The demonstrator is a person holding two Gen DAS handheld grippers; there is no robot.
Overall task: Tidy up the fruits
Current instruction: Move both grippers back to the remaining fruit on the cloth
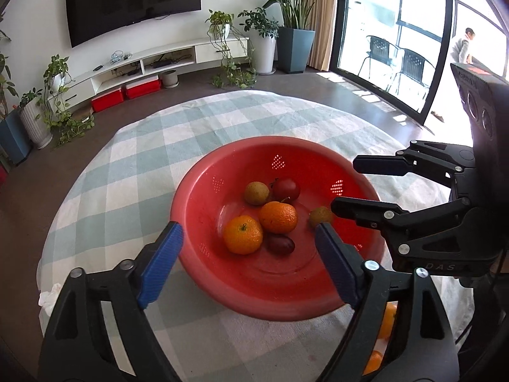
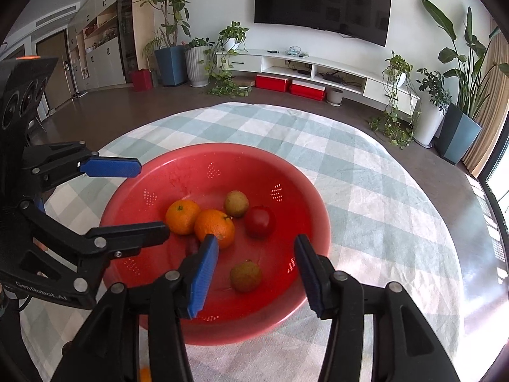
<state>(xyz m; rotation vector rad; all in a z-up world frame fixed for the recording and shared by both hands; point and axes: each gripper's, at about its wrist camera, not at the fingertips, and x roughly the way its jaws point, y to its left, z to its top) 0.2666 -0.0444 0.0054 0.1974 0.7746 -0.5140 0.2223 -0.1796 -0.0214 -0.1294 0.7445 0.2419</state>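
Landmark: red bowl (image 1: pixel 203 273) on the checked cloth (image 1: pixel 105 172).

Left of bowl centre: two oranges (image 1: pixel 243 235), touching. A dark plum (image 1: pixel 280 244) sits just behind them on the near side. A green-brown fruit (image 1: pixel 256 193) and a red fruit (image 1: pixel 286 190) lie toward the far wall. A second green-brown fruit (image 2: pixel 245 276) lies alone on the right side.

Left gripper (image 1: pixel 248 254): jaws wide, empty, hovering over the near rim. Right gripper (image 2: pixel 254 273): jaws moderately apart, empty, with the lone fruit below the gap, untouched.

More oranges (image 1: pixel 386 320) lie outside, just by the bowl's near right edge, half hidden by the left gripper.

Judgement: next fetch is those. Lift clear of the rim, straddle one orange squarely, and close gently; round fruit rolls.
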